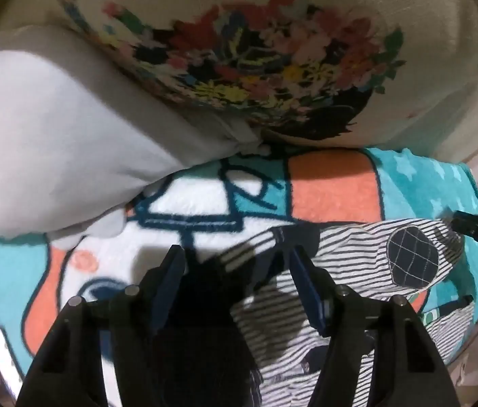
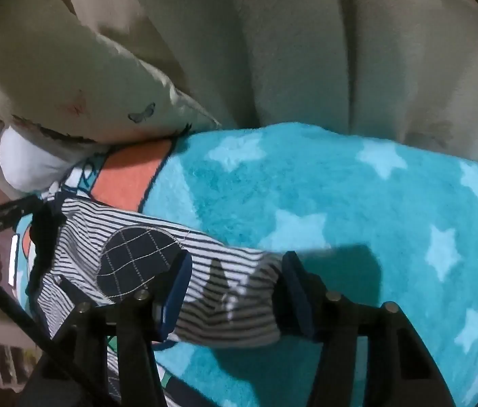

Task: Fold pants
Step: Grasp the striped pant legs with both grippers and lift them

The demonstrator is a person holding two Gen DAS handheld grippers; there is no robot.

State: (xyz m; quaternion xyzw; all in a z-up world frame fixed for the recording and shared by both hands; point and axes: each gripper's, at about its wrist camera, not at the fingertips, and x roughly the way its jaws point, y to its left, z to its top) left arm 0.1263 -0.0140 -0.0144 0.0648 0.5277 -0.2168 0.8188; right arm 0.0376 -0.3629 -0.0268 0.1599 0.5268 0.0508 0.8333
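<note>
Both tongs stand spread over the garment: the left gripper (image 1: 235, 254) has its jaws apart astride the dark waistband end, and the right gripper (image 2: 235, 263) has its jaws apart on either side of a striped leg end, the cloth lying between the pads with no clear sign that it is pinched. The striped pants (image 2: 205, 291) lie across a fleece blanket (image 2: 340, 210), stretched roughly from one tool to the other, with a round dark knee patch (image 2: 137, 261) facing up between them. In the left wrist view more striped cloth shows lower down under the near jaw, so the garment looks at least partly doubled over on itself, leg upon leg; I judge a lengthwise fold is likely made, while the crosswise fold, leg end to waistband, looks yet to do, though the wrinkles make this uncertain. Outward, the blanket offers open soft ground beyond the leg end, where stars cover a wide teal field. Beyond the waistband, room is tighter: a white pillow (image 1: 52, 135) and a floral pillow (image 1: 255, 51) crowd the far edge of the blanket, and a pale padded backrest (image 2: 306, 51) rises behind. The safest room for carrying an end across is along the garment itself.
</note>
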